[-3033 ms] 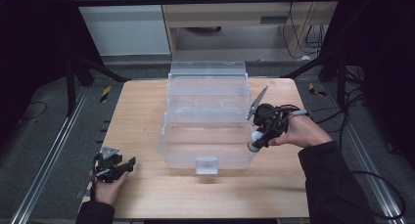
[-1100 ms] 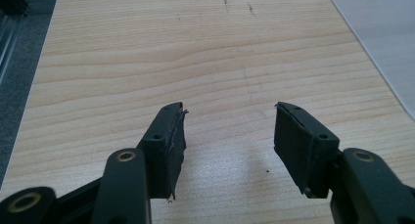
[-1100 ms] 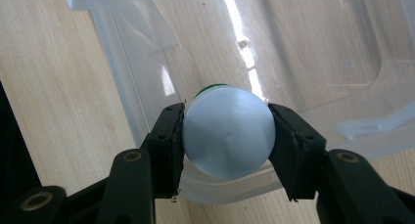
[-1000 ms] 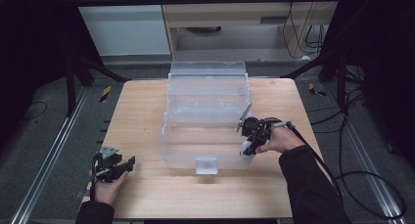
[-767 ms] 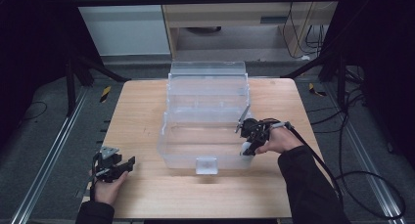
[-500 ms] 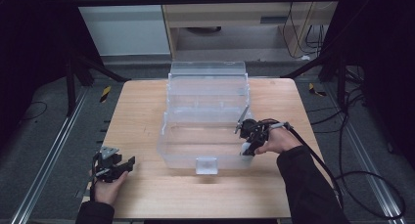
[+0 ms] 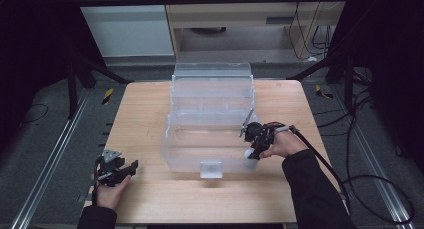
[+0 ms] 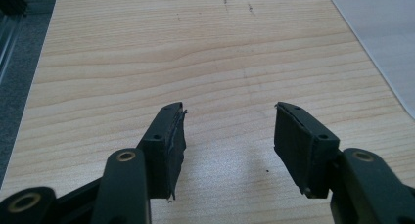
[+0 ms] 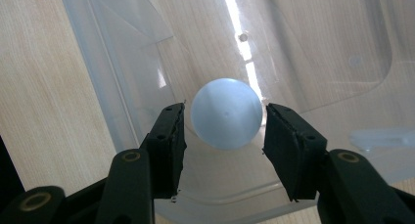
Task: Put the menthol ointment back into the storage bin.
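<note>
- The left tool (image 7: 116, 170) rests near the table's (image 7: 150, 199) near-left corner, well left of the bin (image 7: 210, 114), in the person's left hand. Its jaws stand apart over bare wood with nothing between them, as the left gripper view shows. It has kept its place through the last seconds.
- The right tool (image 7: 251, 150) sits at the bin's near-right corner, held in the right hand (image 7: 280, 145), cable trailing off to the right of the bin.
- Its jaws are clamped on a pale ball (image 9: 226, 113): in the right gripper view the ball sits squarely between the two pads, touching both, with the bin's clear wall and floor behind it.
- What has changed: three seconds ago this tool stood higher and further right of the bin's corner. It has since come down and in toward that corner, and over the last second it has held steady.
- The ball (image 7: 250, 155) hangs right at the bin's near-right wall. Whether it is just inside or just over the rim I cannot tell.
- My reading: the carry is finished and the ball is about to be let go into the bin; the release is what remains.
- Beyond, the bin's lid (image 7: 212, 74) stands open at the far side, so nothing blocks the drop.
</note>
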`<state>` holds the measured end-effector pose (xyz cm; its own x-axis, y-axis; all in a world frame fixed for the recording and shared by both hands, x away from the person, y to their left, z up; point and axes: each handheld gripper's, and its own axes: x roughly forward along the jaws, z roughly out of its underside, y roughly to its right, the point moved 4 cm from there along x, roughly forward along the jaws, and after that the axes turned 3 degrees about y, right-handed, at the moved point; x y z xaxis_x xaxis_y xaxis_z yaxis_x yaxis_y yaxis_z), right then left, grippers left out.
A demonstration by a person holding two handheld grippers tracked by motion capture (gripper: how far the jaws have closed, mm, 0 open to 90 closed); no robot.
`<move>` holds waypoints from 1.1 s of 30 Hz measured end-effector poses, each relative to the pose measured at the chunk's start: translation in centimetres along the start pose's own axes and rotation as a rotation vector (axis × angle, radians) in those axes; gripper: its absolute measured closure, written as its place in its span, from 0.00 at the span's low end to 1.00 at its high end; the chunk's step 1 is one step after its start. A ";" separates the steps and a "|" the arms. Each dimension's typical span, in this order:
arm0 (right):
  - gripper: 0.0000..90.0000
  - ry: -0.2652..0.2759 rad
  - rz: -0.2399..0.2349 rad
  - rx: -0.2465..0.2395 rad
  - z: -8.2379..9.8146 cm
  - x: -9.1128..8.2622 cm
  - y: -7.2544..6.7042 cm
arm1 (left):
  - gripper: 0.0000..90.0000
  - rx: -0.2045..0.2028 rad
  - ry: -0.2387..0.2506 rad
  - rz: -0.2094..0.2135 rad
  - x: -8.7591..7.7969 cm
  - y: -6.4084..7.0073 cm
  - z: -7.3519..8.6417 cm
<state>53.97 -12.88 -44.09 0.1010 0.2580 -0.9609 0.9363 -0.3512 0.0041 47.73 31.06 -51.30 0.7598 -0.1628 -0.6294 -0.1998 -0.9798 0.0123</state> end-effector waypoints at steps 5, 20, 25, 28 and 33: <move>0.54 0.018 0.003 0.007 0.0 -0.3 0.0 | 0.50 0.000 0.001 0.000 0.0 0.0 0.0; 0.37 0.337 0.090 0.141 1.7 -4.3 -0.1 | 0.50 -0.001 0.005 0.000 -0.1 0.0 0.0; 0.32 0.474 0.160 0.229 3.0 -5.6 0.4 | 0.50 -0.003 0.006 -0.001 -0.1 0.0 0.0; 0.27 0.558 0.194 0.303 4.1 -6.3 0.5 | 0.50 -0.004 0.010 -0.001 -0.1 0.0 0.0; 0.25 0.684 0.265 0.414 6.9 -6.8 0.6 | 0.55 -0.002 0.007 0.016 -0.2 0.1 0.0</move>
<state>51.51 -21.07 -39.50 0.6067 0.5620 -0.5622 0.6674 -0.7443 -0.0237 47.57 30.96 -51.18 0.7607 -0.1788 -0.6239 -0.2104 -0.9773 0.0236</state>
